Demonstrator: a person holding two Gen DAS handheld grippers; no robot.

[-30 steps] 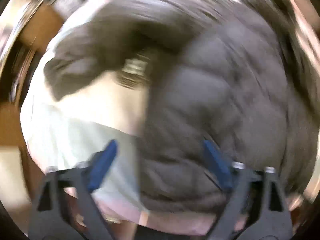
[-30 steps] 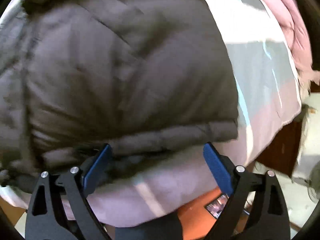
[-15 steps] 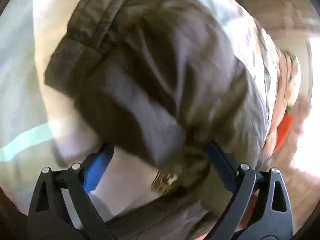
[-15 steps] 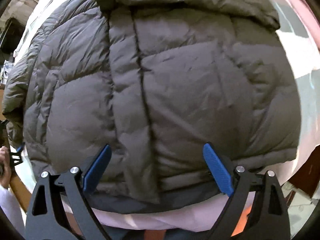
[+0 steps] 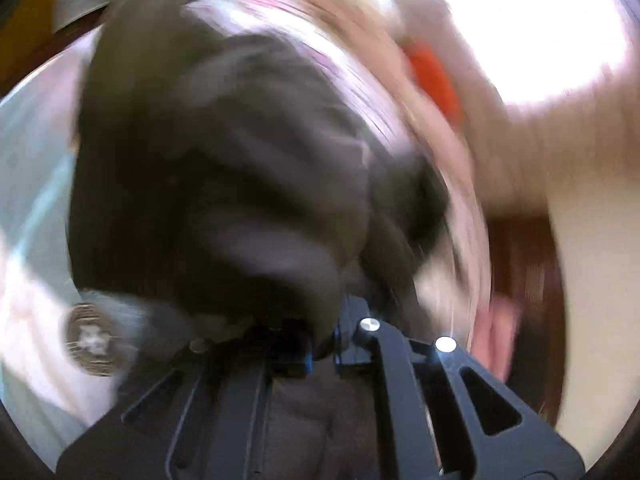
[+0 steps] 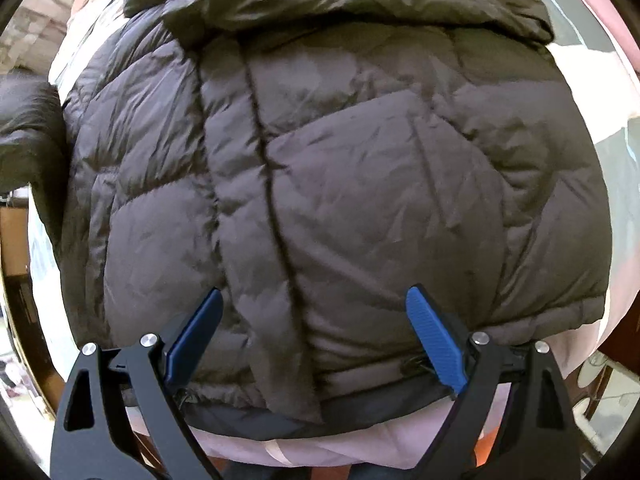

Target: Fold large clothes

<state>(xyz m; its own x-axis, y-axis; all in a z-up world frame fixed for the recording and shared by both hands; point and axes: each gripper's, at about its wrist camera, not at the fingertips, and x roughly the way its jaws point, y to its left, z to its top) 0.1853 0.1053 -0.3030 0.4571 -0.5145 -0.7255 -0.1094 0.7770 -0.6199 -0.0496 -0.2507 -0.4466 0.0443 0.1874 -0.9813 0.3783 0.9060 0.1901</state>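
Jacket [image 6: 340, 184] lies spread flat on the bed [image 6: 616, 168], front up, zipper seam running roughly 11 to 6 o'clock through the right wrist view. Hood bunched at 12, hem at 6 near the bed edge. Laid out flat like that so sleeves and sides can be folded in toward the centre line.

Right gripper [image 6: 314, 340]: jaws wide apart, nothing between the pads, hanging over the hem and pointing almost straight down. Blue pads straddle the zipper line. My read: it is parked above the lower front, ready to pin or pick the hem, not gripping yet.

Left gripper [image 5: 322, 346]: jaws together, clamped on a fold of the jacket's dark fabric. Left view is heavily motion-blurred, so which part is pinched can't be confirmed; the bulk filling 9 to 1 o'clock looks like a sleeve [image 5: 224, 184], which would fit the sleeve [image 6: 28, 136] seen sticking out at 9 o'clock in the right view. A round metal tag [image 5: 94, 340] dangles at 8 o'clock.

Judgement: grip is taken at the fabric end so the sleeve can be swung across the body. Puffy, slick shell, so a shallow pinch could slip, and the fill will spring back unless pressed down.
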